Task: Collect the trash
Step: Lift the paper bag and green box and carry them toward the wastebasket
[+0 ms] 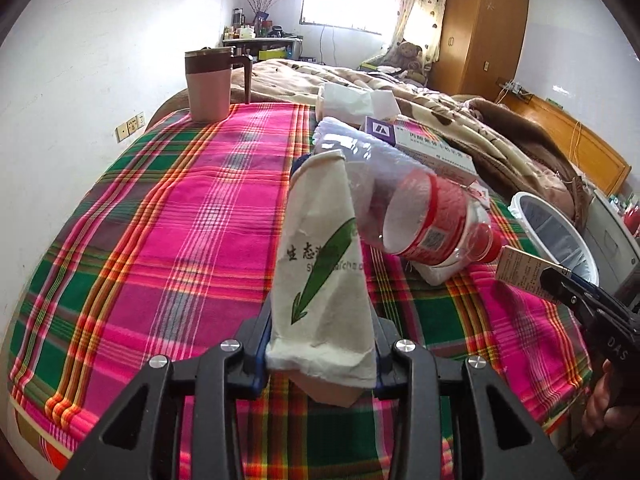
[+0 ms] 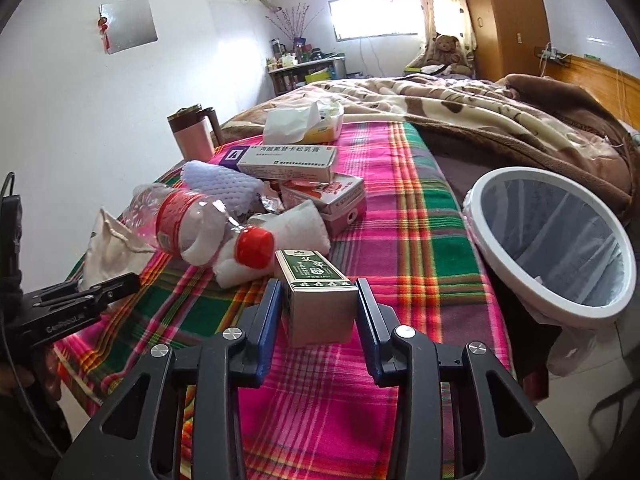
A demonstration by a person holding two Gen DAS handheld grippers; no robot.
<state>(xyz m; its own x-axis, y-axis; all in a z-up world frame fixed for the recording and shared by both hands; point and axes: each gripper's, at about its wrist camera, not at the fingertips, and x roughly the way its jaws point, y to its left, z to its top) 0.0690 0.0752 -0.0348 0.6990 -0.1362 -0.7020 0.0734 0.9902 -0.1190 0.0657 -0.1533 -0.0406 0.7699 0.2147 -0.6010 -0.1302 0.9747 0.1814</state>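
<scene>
A paper bag [image 1: 320, 280] is squeezed by the left gripper [image 1: 320, 344], its bottom hidden. A small box [image 2: 318, 300] is pinched by the right gripper [image 2: 318, 320] above the cloth [image 2: 400, 240]. The bin [image 2: 552, 240] is cut off beside it.

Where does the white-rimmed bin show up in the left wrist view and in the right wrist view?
Left wrist: the bin sits at the right edge, beyond the plaid cloth, just past the right gripper.
Right wrist: the bin fills the right middle, beside the bed's edge, right of the green box.
Shared landmark: the red-capped bottle lying on the cloth, left of the bin in both.
</scene>
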